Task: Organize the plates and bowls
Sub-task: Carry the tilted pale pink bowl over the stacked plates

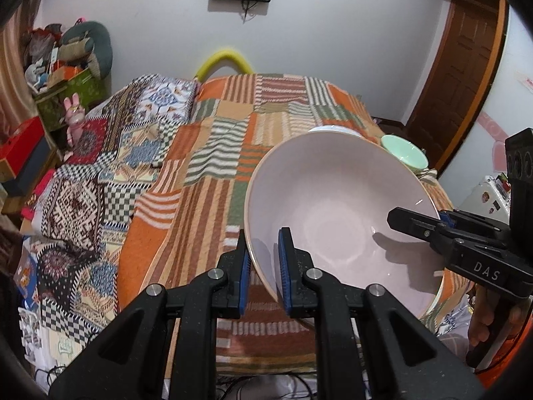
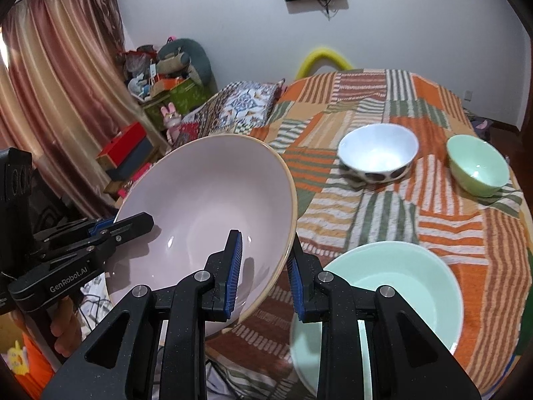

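Left gripper point(image 1: 263, 266) is what I'm checking first, from the left wrist view: its fingers are straddling the near rim of the big pink bowl point(image 1: 336, 206), one pad outside the wall and one inside. Whether the pads are actually pinching I cannot tell; a sliver of gap seems to be showing. I'm seeing the bowl tilting and appearing lifted over the striped bedspread point(image 1: 213, 153). Right gripper point(image 1: 413, 221) is reaching in from the far side at the opposite rim. Behind the bowl, a small green bowl point(image 1: 404, 155) and the lip of a white bowl point(image 1: 333, 129) are peeking out.

Moving to the right wrist view: right gripper point(image 2: 265, 268) is likewise bracketing the pink bowl's point(image 2: 206, 200) rim, fingers partly apart with the wall between them; firm contact I cannot confirm. Left gripper point(image 2: 133, 225) is sitting at the rim opposite. Just beside, a wide pale-green bowl point(image 2: 399, 286) is lying on the bedspread point(image 2: 433, 220); farther back, the white bowl point(image 2: 378, 155) and small green bowl point(image 2: 478, 170) are standing apart, unstacked.

I'm judging the work as barely underway: nothing nested yet, four bowls left to gather.
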Tool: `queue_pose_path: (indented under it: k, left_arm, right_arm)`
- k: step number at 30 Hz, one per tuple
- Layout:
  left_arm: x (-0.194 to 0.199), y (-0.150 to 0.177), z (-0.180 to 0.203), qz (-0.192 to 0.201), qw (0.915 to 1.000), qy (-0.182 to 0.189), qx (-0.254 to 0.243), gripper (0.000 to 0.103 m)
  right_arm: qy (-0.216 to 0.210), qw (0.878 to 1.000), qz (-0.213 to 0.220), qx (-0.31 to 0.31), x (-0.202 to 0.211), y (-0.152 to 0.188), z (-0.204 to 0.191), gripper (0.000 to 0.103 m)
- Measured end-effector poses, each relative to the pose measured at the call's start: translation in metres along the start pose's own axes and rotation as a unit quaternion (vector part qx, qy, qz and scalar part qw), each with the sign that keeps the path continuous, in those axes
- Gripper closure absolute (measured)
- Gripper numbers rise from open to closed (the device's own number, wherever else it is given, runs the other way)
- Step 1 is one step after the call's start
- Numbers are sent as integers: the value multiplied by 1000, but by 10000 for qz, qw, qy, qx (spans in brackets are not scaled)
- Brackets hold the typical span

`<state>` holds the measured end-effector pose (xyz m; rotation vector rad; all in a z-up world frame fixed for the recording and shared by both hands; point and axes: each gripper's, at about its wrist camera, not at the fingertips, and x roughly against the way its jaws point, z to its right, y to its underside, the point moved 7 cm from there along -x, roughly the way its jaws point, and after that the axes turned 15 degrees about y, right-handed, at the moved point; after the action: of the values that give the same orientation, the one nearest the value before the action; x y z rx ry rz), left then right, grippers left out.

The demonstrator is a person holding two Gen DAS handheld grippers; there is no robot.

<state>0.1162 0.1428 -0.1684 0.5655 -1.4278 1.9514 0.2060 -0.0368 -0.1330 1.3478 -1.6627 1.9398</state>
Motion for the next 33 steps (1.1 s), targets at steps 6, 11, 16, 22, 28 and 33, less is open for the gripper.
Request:
queue_pose_path:
  k: [6,11,16,22,28,33]
  left_arm:
    - [-7,14,-21,-157,9996,-49,223,88]
    - [-17,24,-34,-295,9989,-56,359,88]
    - [-29,34,-46,-451,9977,-61,495,88]
    - [-44,45,-55,-652,9962,-70,565,88]
    - [-61,55,-62,-864,9941,-65,655,88]
    - [-71,62,-66,-998,9924,-62,724,88]
  right_arm:
    - [-33,9995,-289,89,-20,12,-15,79]
    - [-56,9985,-529,105,-34,21,-23,79]
    - [-61,9970,-765,118,-47,30,-26,79]
    - [-10,9952,-974,124,-59,38,-25,79]
    - [46,9934,-1136,124,-68,44,-22,79]
    - [80,9916,-1281,131,-78,50,-19,79]
